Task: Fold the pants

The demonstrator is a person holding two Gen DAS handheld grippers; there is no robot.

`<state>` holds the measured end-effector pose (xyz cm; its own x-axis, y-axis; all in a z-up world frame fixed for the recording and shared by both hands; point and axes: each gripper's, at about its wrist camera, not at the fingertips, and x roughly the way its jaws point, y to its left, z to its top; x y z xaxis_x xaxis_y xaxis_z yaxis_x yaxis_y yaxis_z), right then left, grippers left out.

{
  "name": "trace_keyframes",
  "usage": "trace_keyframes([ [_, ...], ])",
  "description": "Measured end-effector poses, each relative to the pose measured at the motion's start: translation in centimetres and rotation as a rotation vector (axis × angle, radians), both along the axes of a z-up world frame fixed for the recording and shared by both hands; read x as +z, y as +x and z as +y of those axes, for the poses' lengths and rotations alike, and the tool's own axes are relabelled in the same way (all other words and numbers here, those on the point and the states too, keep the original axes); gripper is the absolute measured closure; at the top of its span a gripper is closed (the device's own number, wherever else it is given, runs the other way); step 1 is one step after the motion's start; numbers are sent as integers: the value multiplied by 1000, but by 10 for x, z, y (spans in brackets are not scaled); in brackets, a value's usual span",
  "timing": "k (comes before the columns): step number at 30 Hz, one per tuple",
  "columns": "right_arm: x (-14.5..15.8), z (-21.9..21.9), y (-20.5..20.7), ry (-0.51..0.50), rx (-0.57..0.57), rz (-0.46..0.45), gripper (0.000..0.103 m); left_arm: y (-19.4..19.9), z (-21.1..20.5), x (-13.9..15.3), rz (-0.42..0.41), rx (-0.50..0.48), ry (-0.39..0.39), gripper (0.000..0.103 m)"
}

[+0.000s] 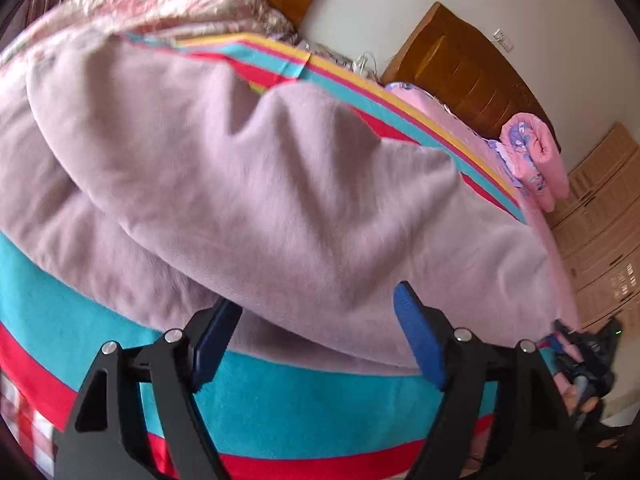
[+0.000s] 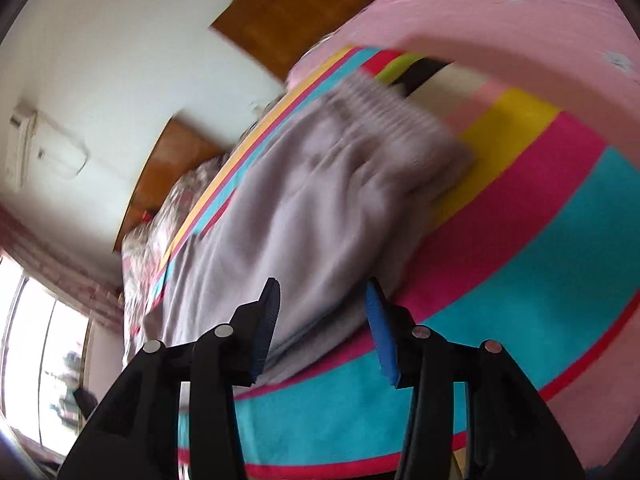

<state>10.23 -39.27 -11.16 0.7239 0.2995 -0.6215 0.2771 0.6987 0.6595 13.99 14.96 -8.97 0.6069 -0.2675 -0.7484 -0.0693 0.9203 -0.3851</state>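
Lilac fleece pants [image 1: 280, 184] lie spread on a striped blanket [image 1: 304, 408] on the bed. In the left wrist view the two legs overlap and fill most of the frame. My left gripper [image 1: 316, 308] is open, its blue pads just at the near edge of the fabric, holding nothing. In the right wrist view the pants [image 2: 304, 216] stretch away to a ribbed waistband [image 2: 384, 108]. My right gripper [image 2: 322, 292] is open over the near end of the pants, empty. That view is motion-blurred.
A rolled pink quilt [image 1: 536, 156] lies at the far side of the bed on a pink sheet [image 2: 500, 20]. A floral duvet [image 1: 160, 4] is bunched by the wooden headboard [image 1: 468, 72]. A wooden drawer unit [image 1: 608, 232] stands beside the bed.
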Motion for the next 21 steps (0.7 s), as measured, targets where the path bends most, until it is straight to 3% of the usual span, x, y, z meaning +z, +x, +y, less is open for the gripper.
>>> trace_keyframes([
  [3,-4,-25,3,-21,-81,-18,58,2,-2,-3,17,0,16,25],
  [6,-10,-33,15,-10,-82,-28,60,2,-2,-10,28,8,0,24],
  [10,-4,-27,16,-80,-95,-35,74,3,-9,-8,37,1,33,24],
  [12,10,-21,12,-139,-88,-66,86,4,-10,-8,34,0,32,26],
  [13,17,-23,10,-154,-86,-83,86,4,-12,-6,24,1,42,34],
  [14,24,-21,9,-170,-85,-98,87,3,-14,-3,13,1,56,51],
  [16,22,-22,12,-179,-85,-69,87,2,-16,2,-7,-13,79,65],
  [18,4,-28,16,-156,-102,-13,89,2,-17,3,-8,-20,88,65],
  [21,-7,-29,14,-141,-108,-14,89,3,-17,-6,23,-24,79,65],
])
